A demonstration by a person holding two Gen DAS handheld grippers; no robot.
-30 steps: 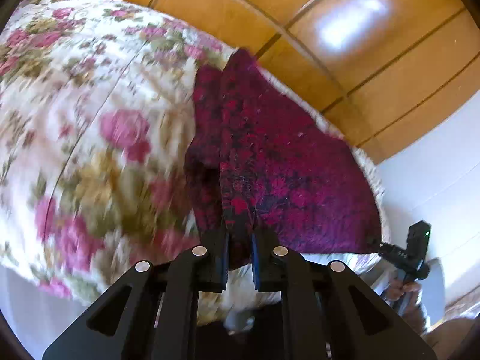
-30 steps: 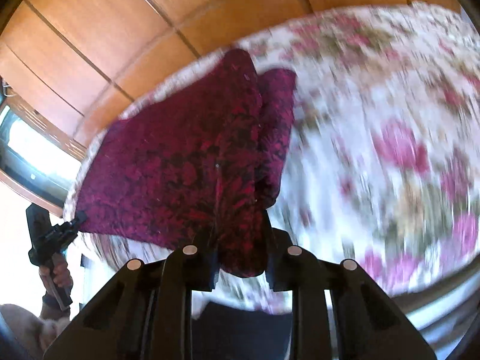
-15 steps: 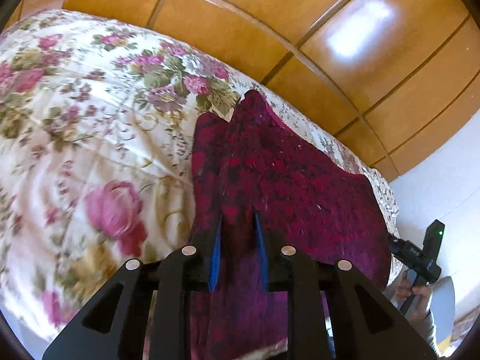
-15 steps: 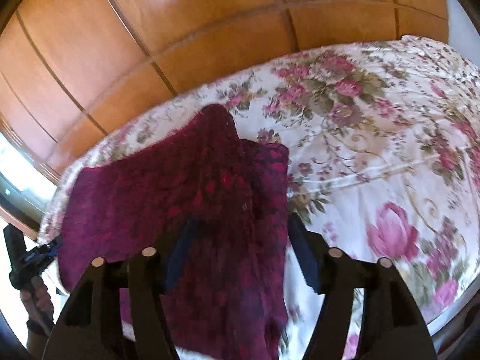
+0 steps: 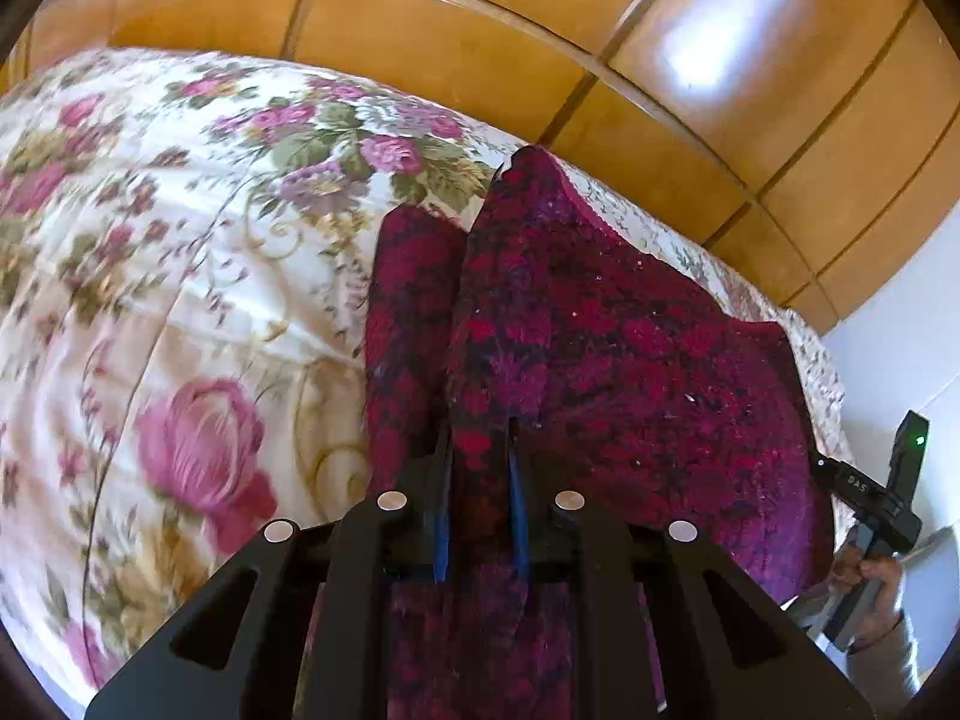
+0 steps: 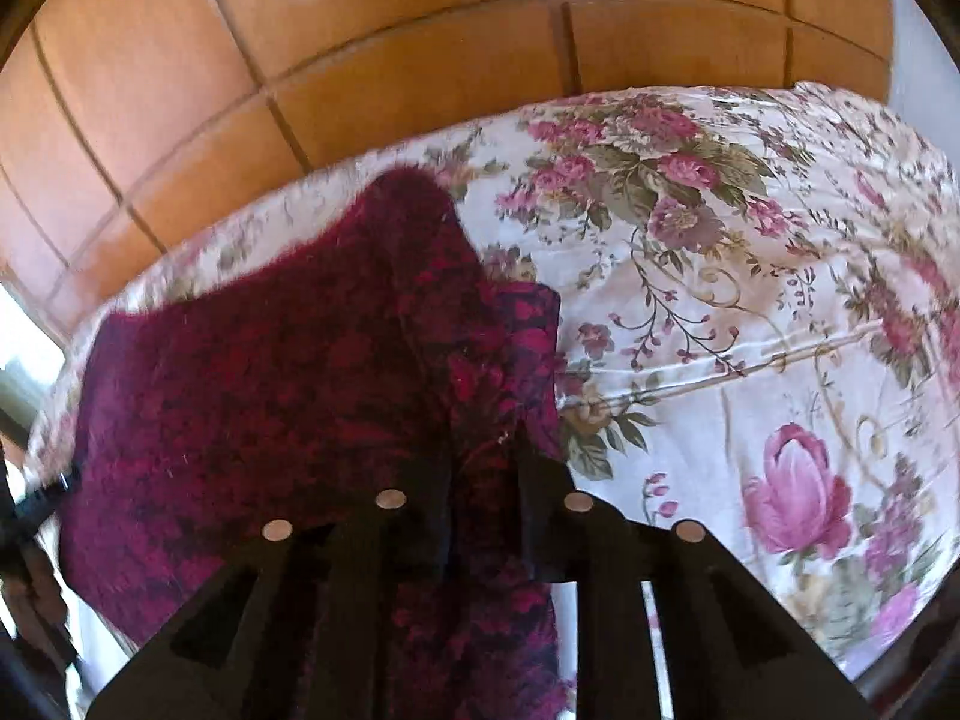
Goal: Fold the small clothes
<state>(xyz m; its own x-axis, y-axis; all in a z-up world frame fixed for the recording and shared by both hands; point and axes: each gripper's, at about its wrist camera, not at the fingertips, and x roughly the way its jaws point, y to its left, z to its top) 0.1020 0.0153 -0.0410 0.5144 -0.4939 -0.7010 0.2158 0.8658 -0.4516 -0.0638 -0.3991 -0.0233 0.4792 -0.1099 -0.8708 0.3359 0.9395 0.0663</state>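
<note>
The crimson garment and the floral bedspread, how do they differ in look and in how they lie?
The crimson garment is dark red mottled with black and looks fuzzy; the floral bedspread is cream with pink roses and green leaves and looks smooth. The garment is bunched into ridges and layers; the bedspread lies spread out with only faint creases. The garment covers just one part of the far wider bedspread. Both are patterned cloth.

A bed (image 5: 180, 276) under a white cover printed with pink roses and green leaves filled most of both views. Behind it stood glossy orange-brown wooden panels (image 6: 372, 78) split by dark seams, with bright patches of reflected light (image 5: 714, 30). A white wall (image 5: 900, 360) showed at the right edge of the left view, and daylight glared at the left edge (image 6: 24, 348) of the right view.
</note>
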